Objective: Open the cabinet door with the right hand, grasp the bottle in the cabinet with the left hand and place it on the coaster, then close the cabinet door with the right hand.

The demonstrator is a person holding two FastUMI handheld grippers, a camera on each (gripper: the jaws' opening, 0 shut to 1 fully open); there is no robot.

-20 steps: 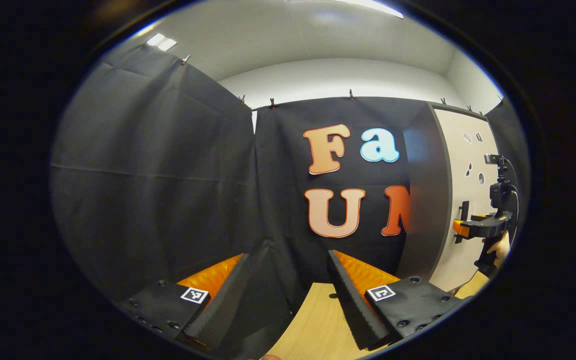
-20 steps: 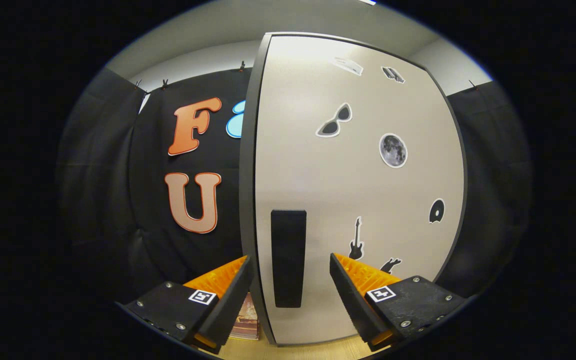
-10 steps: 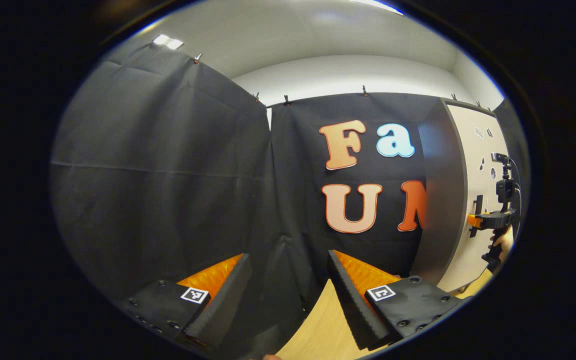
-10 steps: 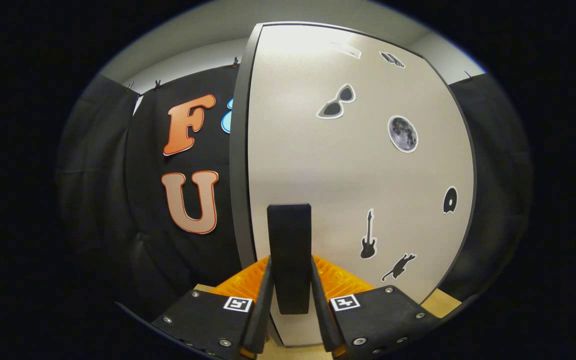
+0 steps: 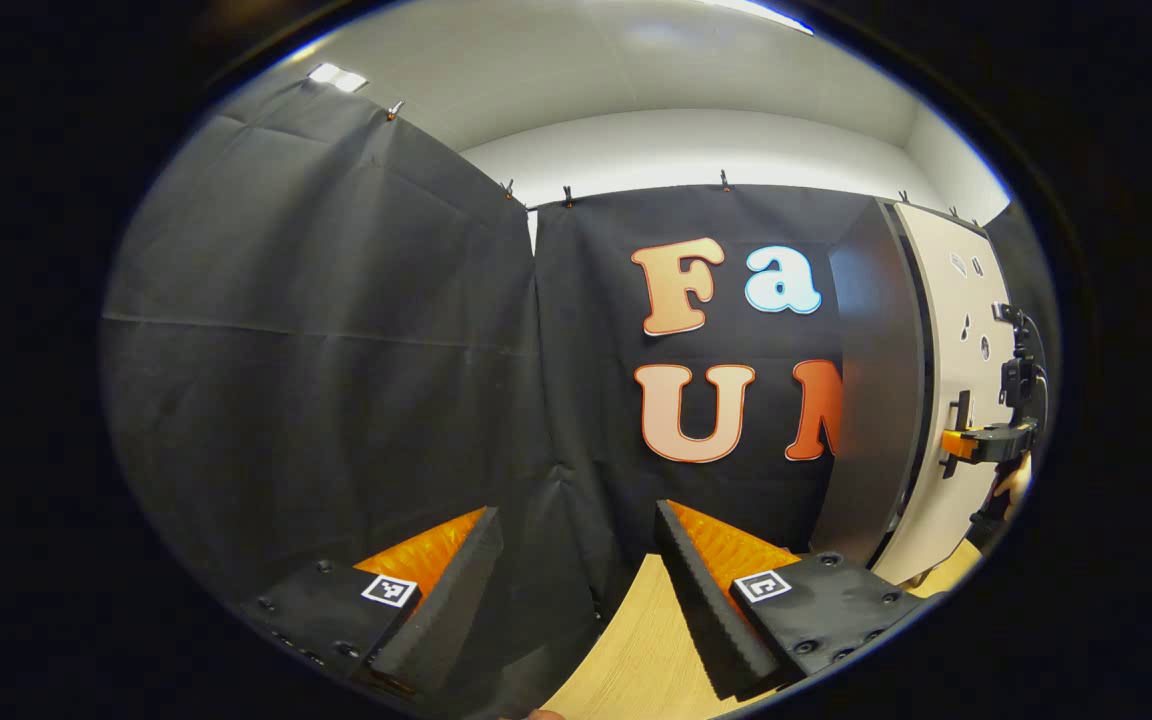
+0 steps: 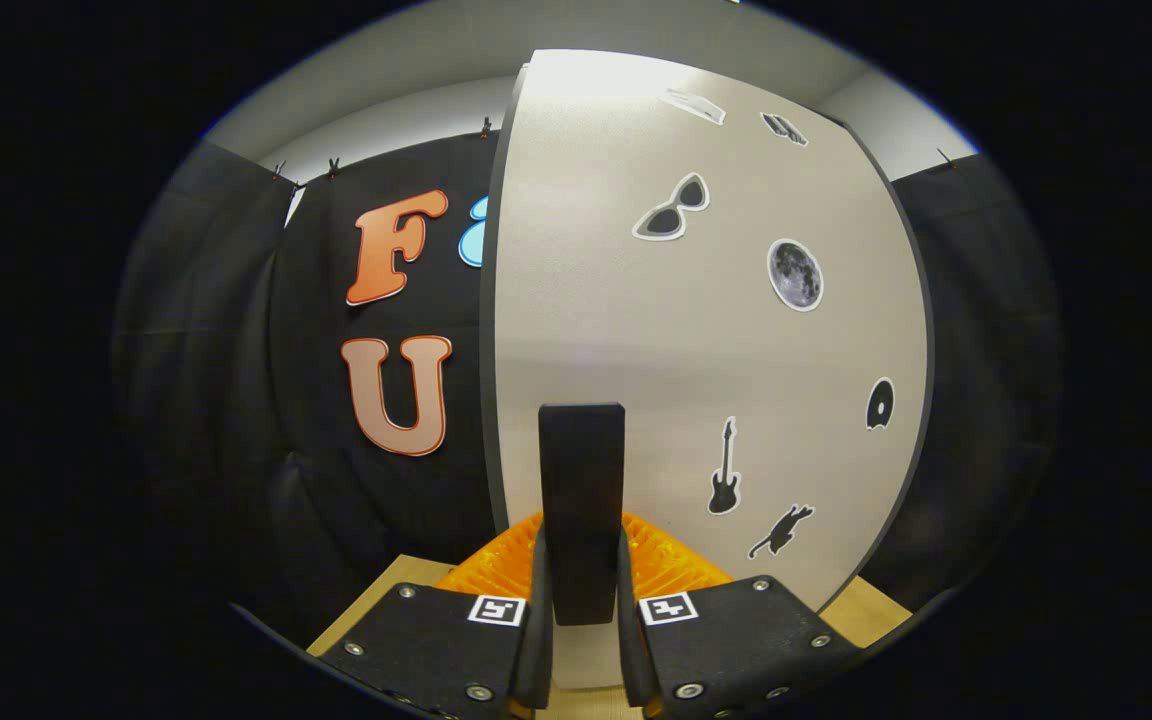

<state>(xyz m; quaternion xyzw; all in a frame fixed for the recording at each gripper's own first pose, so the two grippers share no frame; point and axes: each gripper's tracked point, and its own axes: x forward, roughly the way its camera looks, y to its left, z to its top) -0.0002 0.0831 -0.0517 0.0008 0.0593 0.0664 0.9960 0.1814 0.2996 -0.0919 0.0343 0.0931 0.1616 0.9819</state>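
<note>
The right hand-held gripper (image 6: 581,640) squeezes the hard black handle (image 6: 581,500), the best place to pull the stiff cabinet door (image 6: 696,330), while the left hand-held gripper (image 5: 576,590) waits open.

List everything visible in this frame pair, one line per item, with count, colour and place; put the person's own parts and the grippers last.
cabinet: one, dark grey side, right of the left gripper view.
cabinet door: one, off-white, centre of the right gripper view.
door handle: one, black upright bar, low on the door near its left edge.
stickers: several, black and grey, across the door's right half.
table: one, light wood, bottom of both views.
hand: one, holding the right gripper at the door.
left gripper: one, open, holding nothing.
right gripper: one, both fingers closed on the door handle.
</note>
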